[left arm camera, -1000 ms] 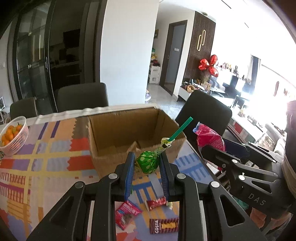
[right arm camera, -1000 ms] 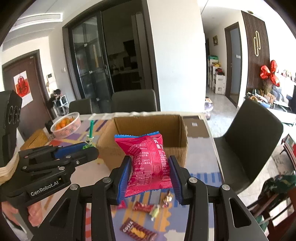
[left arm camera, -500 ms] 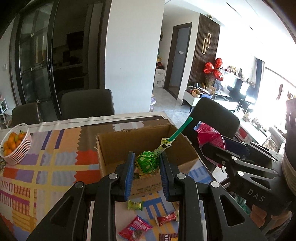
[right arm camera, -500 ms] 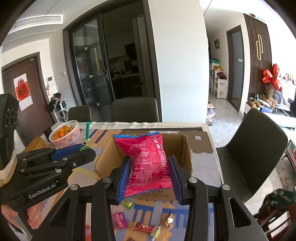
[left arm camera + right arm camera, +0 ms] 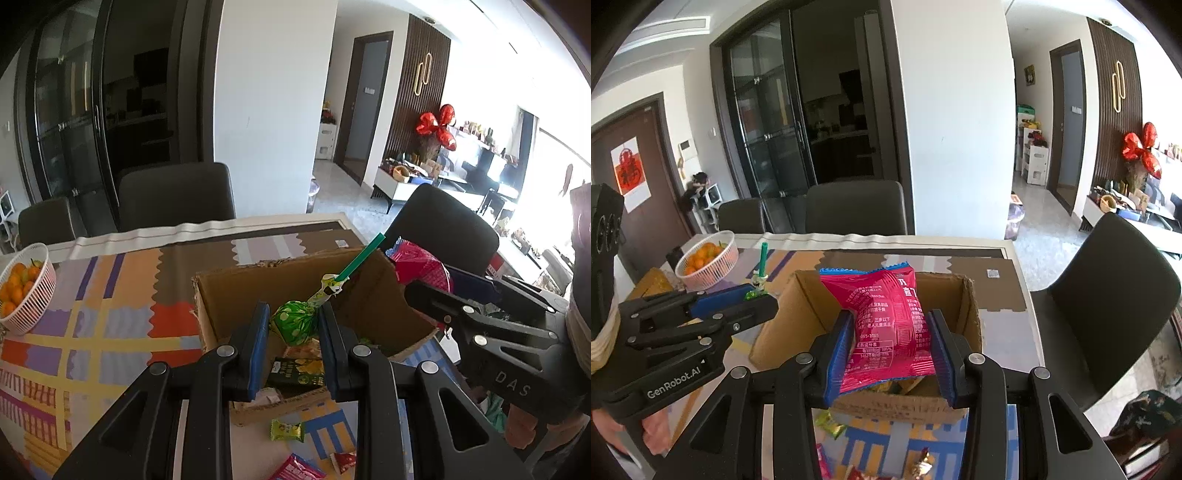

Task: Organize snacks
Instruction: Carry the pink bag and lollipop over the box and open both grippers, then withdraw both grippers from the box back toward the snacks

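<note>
Left claw (image 5: 293, 326) pinches one green lollipop (image 5: 295, 323), right claw (image 5: 890, 350) one pink packet (image 5: 886, 325), over one box (image 5: 967, 314).

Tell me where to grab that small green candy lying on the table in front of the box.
Pinch the green candy across its short sides, coming straight down from above: it lies flat on the table, just clear of the cardboard box.

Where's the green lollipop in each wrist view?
Left wrist: green lollipop at centre, clamped in the left gripper, stick pointing up-right over the cardboard box.
Right wrist: at left, only its wrapper neck and green stick show above the left gripper.
Shared landmark: basket of oranges.
</note>
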### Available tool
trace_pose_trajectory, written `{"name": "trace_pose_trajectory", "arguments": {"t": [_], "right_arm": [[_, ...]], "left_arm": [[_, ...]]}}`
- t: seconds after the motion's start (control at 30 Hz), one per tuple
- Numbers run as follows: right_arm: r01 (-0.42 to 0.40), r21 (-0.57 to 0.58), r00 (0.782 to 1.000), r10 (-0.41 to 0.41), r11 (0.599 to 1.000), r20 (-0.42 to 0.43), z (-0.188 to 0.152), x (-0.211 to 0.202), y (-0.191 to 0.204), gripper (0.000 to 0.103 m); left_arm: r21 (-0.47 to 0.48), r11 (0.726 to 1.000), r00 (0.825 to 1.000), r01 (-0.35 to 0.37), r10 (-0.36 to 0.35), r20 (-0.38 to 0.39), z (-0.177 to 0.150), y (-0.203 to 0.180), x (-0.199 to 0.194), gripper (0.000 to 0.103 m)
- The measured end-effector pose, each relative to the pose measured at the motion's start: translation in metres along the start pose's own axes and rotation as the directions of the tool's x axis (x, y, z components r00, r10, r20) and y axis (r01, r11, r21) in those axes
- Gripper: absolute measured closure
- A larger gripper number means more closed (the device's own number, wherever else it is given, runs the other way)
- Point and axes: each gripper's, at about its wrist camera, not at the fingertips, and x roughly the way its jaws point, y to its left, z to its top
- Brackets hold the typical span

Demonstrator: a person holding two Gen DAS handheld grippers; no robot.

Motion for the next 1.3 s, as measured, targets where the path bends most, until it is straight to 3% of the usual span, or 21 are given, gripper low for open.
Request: {"name": "trace_pose_trajectory", "arguments": {"t": [0.23, 0.33, 0.37, 0.4, 0.8, 1.3], "right_arm": [[0.001, 0.003, 0.999, -0.001, 1.000, -0.034, 0.002, 0.024, -0.002, 0.061], [0.028, -0.007, 0.999, -0.028, 1.000, -0.025, 0.003, 0.030, 0.000, 0.057], [0.050, -0.005, 0.998, -0.050, 0.999, -0.029, 0.002, 0.030, 0.000, 0.050], [0.062, 0.002, 0.998, -0.062, 0.998, -0.028, 0.002, 0.031, 0.000, 0.049], [0.064, 0.006, 0.998, -0.064, 0.998, 0.013, -0.028, -0.016, 0.007, 0.049], [0.071, 0.028, 0.997, -0.072, 0.997, 0.033, -0.072, -0.072, 0.016, 0.049]], "left_arm": [[0.009, 1.000, 0.999, -0.008, 0.009, -0.034, 0.000, 0.005, 0.022, 0.076], [0.005, 1.000, 0.999, -0.029, 0.029, -0.029, -0.002, 0.007, 0.023, 0.053], [0.006, 0.999, 0.999, -0.038, 0.038, -0.019, -0.003, 0.007, 0.020, 0.052], [0.012, 0.999, 0.999, -0.051, 0.051, -0.017, -0.005, 0.007, 0.018, 0.052], [0.054, 0.995, 0.995, -0.083, 0.080, 0.060, -0.037, -0.005, -0.034, 0.043], [0.092, 0.993, 0.994, -0.081, 0.074, 0.075, -0.087, -0.027, -0.084, 0.038]]}}
